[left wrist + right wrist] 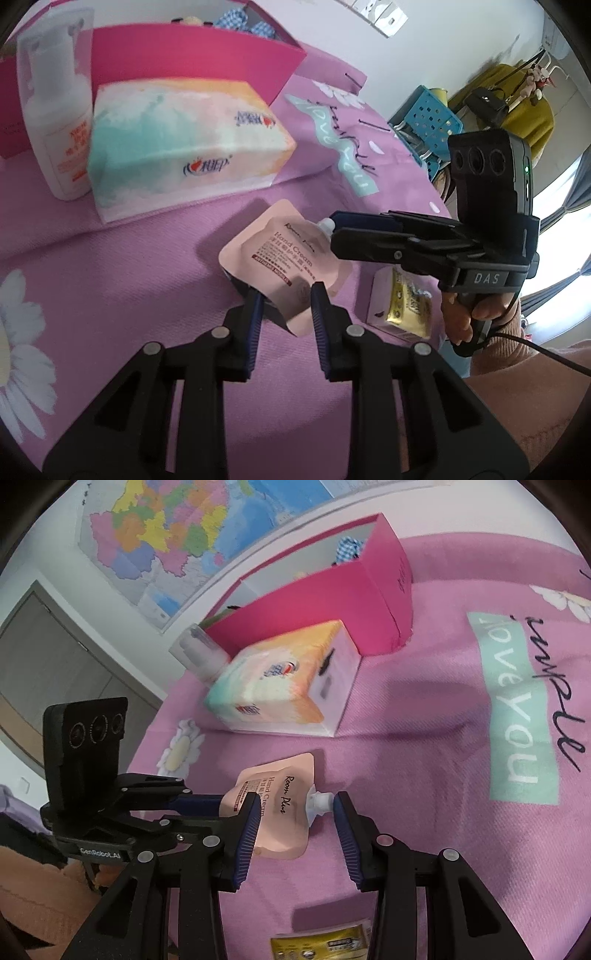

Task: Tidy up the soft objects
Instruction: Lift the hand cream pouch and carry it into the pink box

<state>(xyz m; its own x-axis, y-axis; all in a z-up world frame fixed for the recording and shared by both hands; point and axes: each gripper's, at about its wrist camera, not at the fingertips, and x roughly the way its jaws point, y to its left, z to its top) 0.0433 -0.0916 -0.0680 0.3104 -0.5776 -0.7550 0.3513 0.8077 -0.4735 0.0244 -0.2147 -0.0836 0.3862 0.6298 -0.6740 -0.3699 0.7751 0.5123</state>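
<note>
Two grippers meet at one pink hand-cream pouch (282, 264) on the purple bedspread (129, 280). Left gripper (284, 295): fingers pinching the pouch's lower edge. Right gripper (297, 805): fingers spread either side of the white spout (320, 800), whether they touch it cannot be told. Behind: tissue pack (184, 144), white pump bottle (55, 110), open pink box (192, 51). Nearby: gold-and-white packet (400, 306).
</note>
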